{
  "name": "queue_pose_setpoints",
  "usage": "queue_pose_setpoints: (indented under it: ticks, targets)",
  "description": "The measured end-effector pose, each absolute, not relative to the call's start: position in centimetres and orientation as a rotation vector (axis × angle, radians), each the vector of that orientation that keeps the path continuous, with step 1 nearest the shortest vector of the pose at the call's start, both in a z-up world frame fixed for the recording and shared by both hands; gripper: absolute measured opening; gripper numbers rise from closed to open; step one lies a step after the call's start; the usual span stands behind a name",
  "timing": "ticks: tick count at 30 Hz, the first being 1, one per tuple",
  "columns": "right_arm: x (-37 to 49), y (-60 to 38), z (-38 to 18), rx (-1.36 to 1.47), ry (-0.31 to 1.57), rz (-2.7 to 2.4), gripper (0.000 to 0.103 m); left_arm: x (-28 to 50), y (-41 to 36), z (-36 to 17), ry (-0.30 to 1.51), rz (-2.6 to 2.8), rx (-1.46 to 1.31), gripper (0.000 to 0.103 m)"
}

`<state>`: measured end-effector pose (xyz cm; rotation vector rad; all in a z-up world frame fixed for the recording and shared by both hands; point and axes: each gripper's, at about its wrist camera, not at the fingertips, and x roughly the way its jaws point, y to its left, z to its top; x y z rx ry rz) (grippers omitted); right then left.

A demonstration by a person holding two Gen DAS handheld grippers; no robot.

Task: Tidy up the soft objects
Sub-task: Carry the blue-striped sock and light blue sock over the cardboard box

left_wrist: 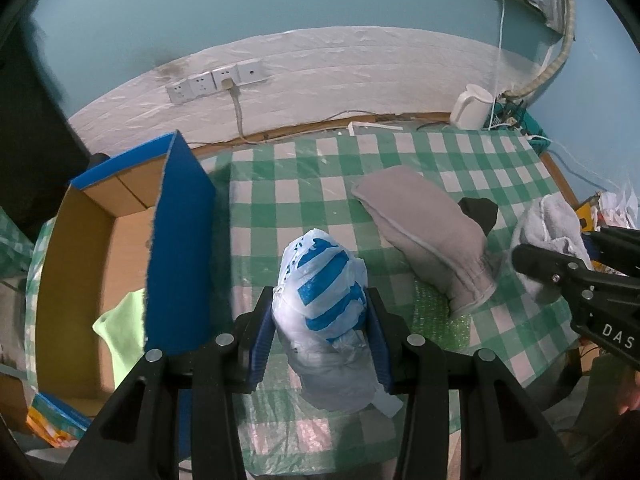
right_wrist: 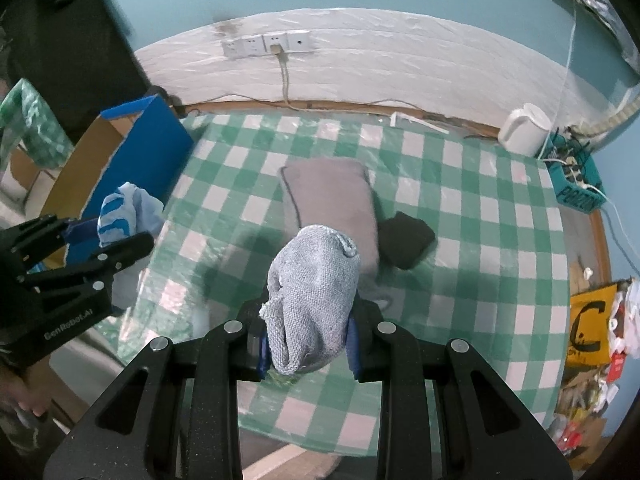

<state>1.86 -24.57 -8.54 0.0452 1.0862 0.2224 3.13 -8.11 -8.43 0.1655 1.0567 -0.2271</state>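
soft objects: my left gripper (left_wrist: 320, 312) pinches the plastic bag (left_wrist: 322, 300), right gripper (right_wrist: 308, 332) clamps the grey cloth (right_wrist: 314, 300), so i'd clear the cardboard box (left_wrist: 76, 280) wall before letting go.

1. I count two grippers: the left gripper (left_wrist: 320, 312) and the right gripper (right_wrist: 308, 336).
2. Four soft things: one blue-and-white plastic bag (left_wrist: 320, 280), one grey knit cloth (right_wrist: 312, 292), one grey cushion (right_wrist: 328, 192), one black bundle (right_wrist: 406, 238).
3. One cardboard box (left_wrist: 72, 280), far left.
4. One white kettle (right_wrist: 524, 128), far right.
5. One teal basket (right_wrist: 580, 188).
6. One checked tablecloth (right_wrist: 480, 240).
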Motion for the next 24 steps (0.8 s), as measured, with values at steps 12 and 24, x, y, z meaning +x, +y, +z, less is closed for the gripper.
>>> queue_pose_setpoints:
  ticks: [12,24]
  targets:
    - [2.9,-19.5,-6.2,-0.001,1.054,0.296,0.027,3.0,-4.1,-6.6,1.026,-0.173,0.106,0.043]
    - [4.2,-12.8,-4.6,-0.057,1.038,0.394,0.027,2.9,0.7,-5.3,0.997,-0.102,0.048,0.043]
